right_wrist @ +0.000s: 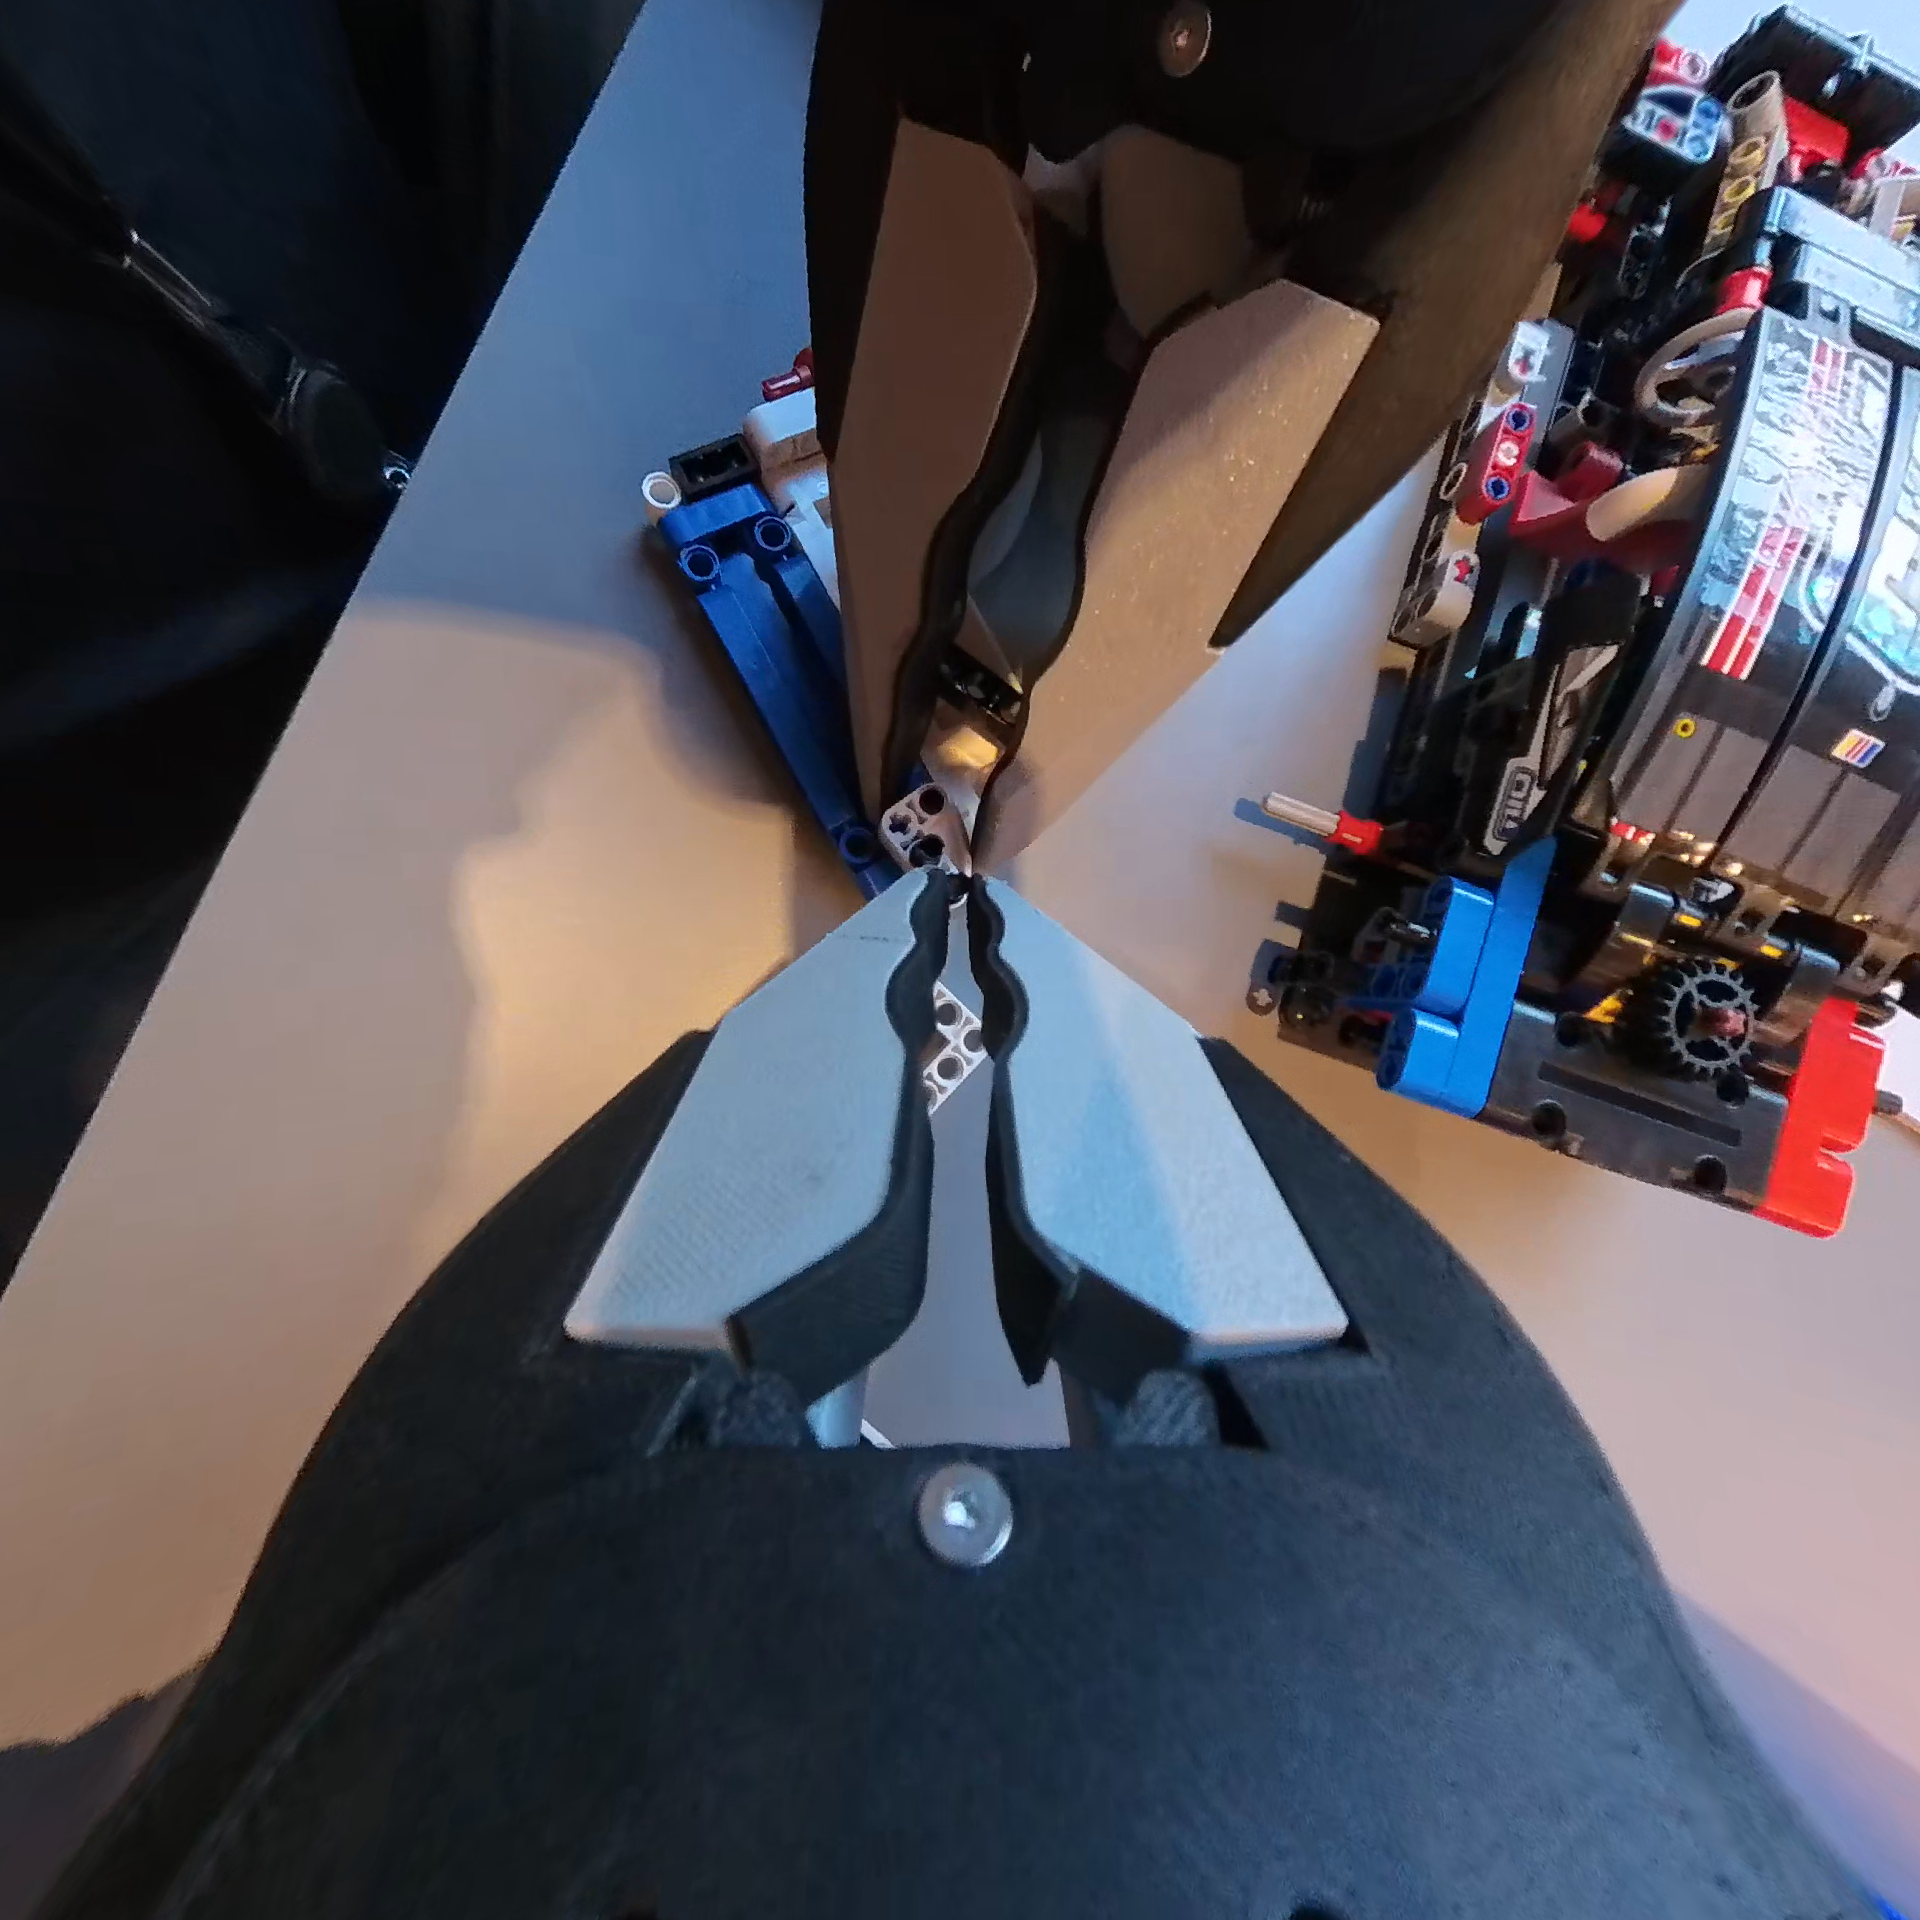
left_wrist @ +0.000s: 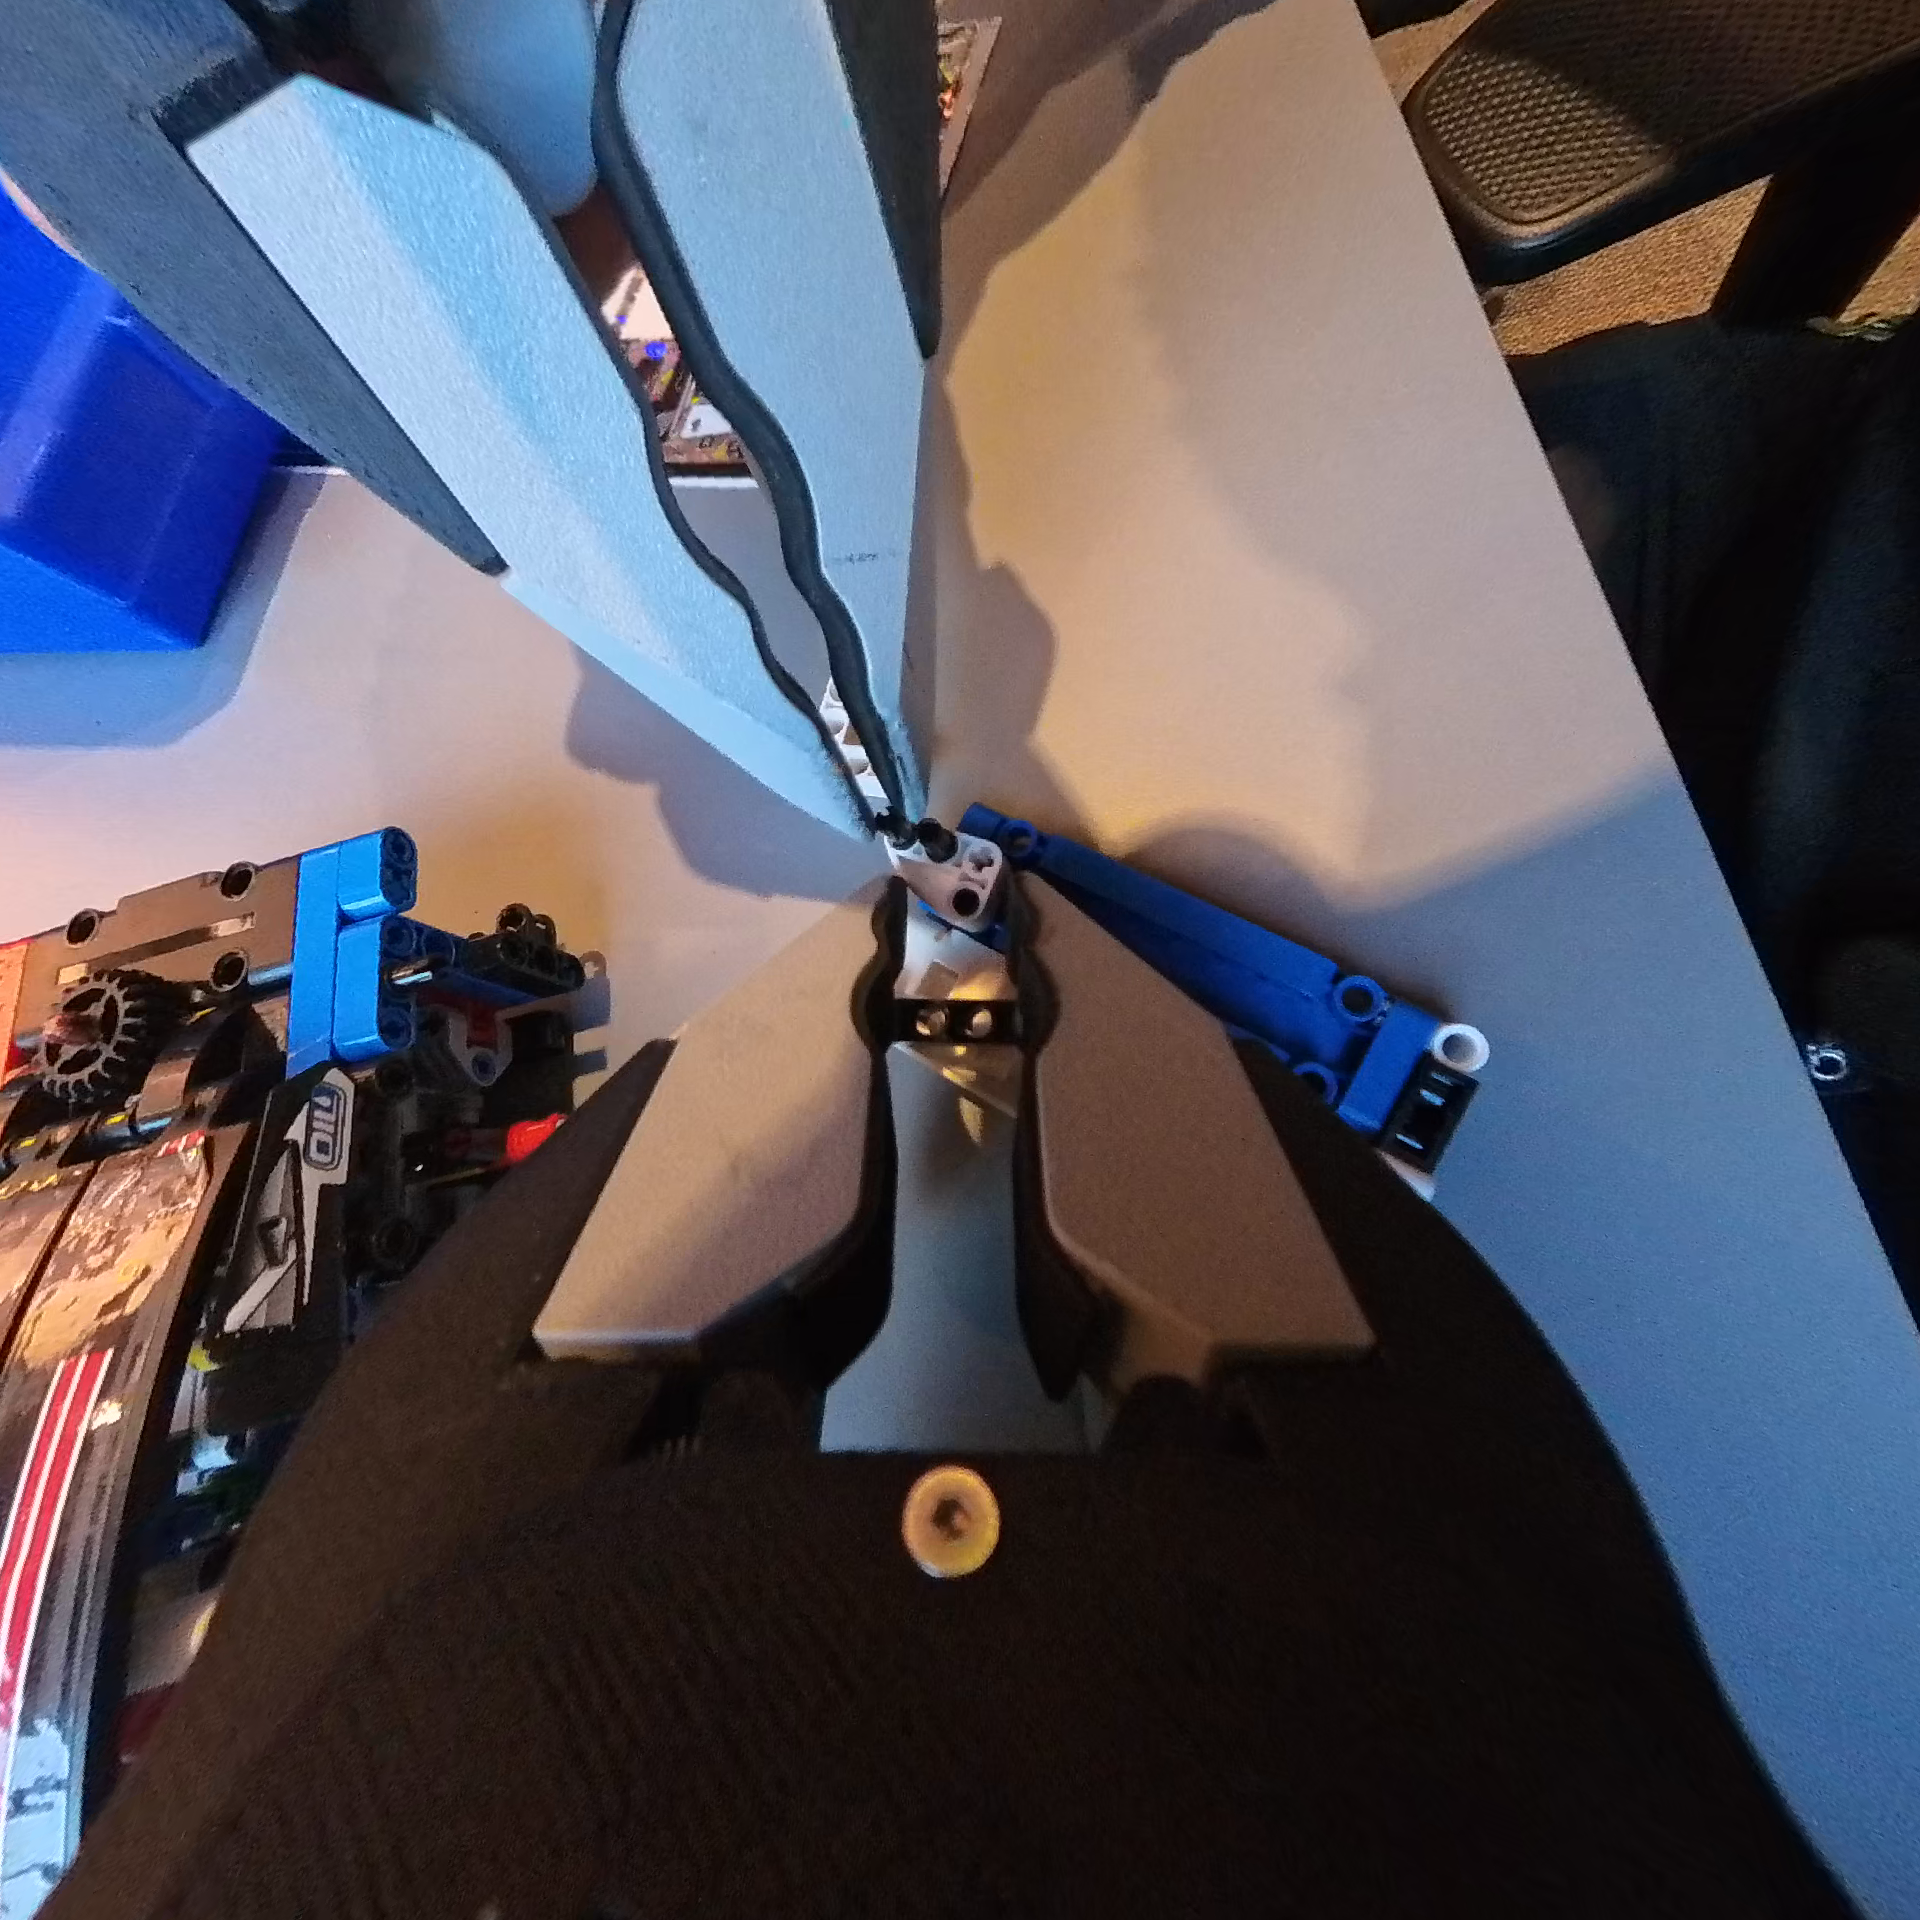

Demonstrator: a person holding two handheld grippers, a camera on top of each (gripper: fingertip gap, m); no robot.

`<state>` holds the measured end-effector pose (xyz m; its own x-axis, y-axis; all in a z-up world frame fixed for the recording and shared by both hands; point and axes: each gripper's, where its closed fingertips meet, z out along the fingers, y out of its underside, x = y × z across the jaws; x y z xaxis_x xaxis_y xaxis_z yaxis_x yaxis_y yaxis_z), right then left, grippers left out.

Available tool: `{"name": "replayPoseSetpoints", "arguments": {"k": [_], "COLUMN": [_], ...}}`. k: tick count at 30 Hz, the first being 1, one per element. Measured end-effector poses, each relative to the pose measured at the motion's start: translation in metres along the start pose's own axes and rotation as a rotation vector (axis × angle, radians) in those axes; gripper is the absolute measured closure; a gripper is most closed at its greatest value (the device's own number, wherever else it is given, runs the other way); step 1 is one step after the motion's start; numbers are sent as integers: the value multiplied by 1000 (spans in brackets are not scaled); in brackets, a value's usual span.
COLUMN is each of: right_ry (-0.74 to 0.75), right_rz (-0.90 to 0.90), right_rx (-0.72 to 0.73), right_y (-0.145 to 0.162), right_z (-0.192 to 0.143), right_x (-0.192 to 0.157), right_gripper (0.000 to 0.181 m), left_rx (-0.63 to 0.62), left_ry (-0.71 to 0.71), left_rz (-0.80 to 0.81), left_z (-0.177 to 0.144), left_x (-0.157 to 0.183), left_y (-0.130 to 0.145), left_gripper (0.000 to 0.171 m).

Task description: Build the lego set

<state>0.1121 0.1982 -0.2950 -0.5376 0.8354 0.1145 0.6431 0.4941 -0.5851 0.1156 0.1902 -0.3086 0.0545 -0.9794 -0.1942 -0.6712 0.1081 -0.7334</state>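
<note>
My left gripper (left_wrist: pixel 956 914) is shut on a small sub-assembly of long blue beams (left_wrist: pixel 1195 961) with a white holed connector (left_wrist: pixel 971 883) and a black block (left_wrist: pixel 951 1023) at its near end; it lies low over the grey table (left_wrist: pixel 1299 520). My right gripper (right_wrist: pixel 961 888) is shut on a small black pin (left_wrist: pixel 933 833) and holds its tip against the white connector (right_wrist: pixel 920 821). The two grippers meet tip to tip: the right one (left_wrist: pixel 904 826) comes in from above, the left one (right_wrist: pixel 935 800) likewise. A white holed beam (right_wrist: pixel 951 1039) shows between my right fingers.
The large black, blue and red car model (left_wrist: pixel 260 1039) stands to the side, also in the right wrist view (right_wrist: pixel 1662 727). A blue bin (left_wrist: pixel 94 468) sits at the far left. The table edge (left_wrist: pixel 1558 623) runs close by, with a chair (left_wrist: pixel 1558 135) and dark clothing (right_wrist: pixel 156 520) beyond.
</note>
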Motion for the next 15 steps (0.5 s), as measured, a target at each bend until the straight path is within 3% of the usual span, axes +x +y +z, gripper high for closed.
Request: {"name": "replayPoseSetpoints", "arguments": {"k": [15], "right_ry": [-47], "right_rz": [39], "right_rx": [-5], "right_y": [0], "right_z": [2], "right_x": [-1], "right_gripper": [181], "left_rx": [-9], "left_ry": [18], "left_rz": [-10], "left_z": [0], "left_x": [1], "left_y": [1], "left_gripper": [156]}}
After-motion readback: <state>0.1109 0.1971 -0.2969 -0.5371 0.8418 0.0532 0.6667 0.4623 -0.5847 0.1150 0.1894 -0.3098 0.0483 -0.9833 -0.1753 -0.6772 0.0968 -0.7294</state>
